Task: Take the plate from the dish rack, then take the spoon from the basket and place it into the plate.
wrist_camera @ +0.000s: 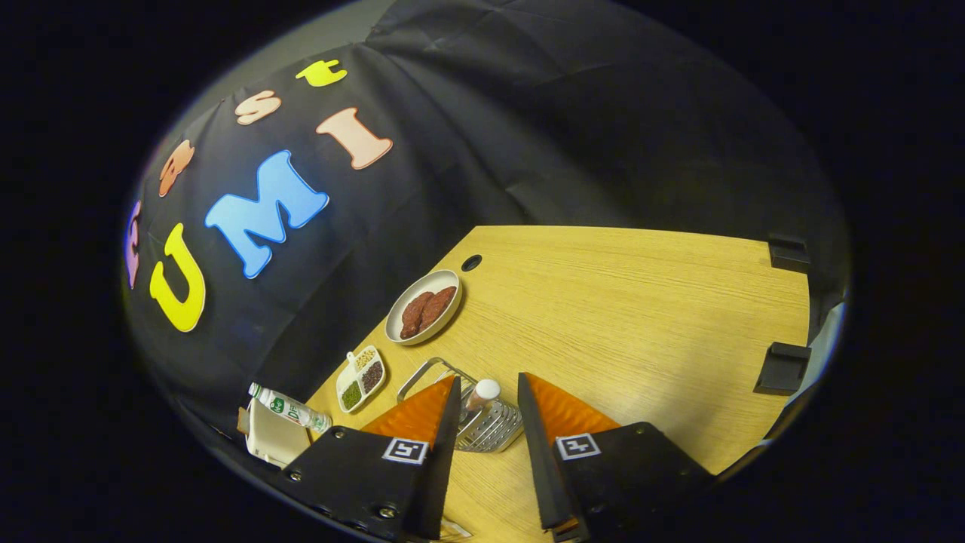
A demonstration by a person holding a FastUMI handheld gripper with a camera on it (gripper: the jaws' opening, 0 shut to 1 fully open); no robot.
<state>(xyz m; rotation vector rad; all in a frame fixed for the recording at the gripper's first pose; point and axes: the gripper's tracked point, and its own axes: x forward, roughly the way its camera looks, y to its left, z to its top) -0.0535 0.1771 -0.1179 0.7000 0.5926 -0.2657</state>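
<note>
Nearest the camera, the tongs (486, 407) are seen held open, with a clear gap between the two fingers and nothing pressed by either one. They are raised above a wooden worktop (641, 317), by far the largest thing in the scene, pale and grained, backed by the black cloth wall of the booth. A small dark round hole (471, 262) is cut near the worktop's far corner, and two dark clamps (784, 367) are fixed along its far right edge.

Just ahead of the fingers, and partly hidden by the left one, a wire basket (482, 426) of bright metal is set on the worktop. From it a spoon handle (482, 394) with a rounded white end stands up, tilted, between the two fingertips; the rest of the spoon is hidden inside the basket. A thin metal frame (430, 371), possibly part of the dish rack, is glimpsed behind the left finger, though this cannot be told for certain.

Beyond the basket, an oval dish (424, 307) with two reddish-brown pieces of food is placed near the wall. Beside it, a small white divided tray (361, 378) holds green, dark and pale seasonings. Left of the fingers, a plastic bottle (290, 408) lies across a cream-coloured container (271, 441).
</note>
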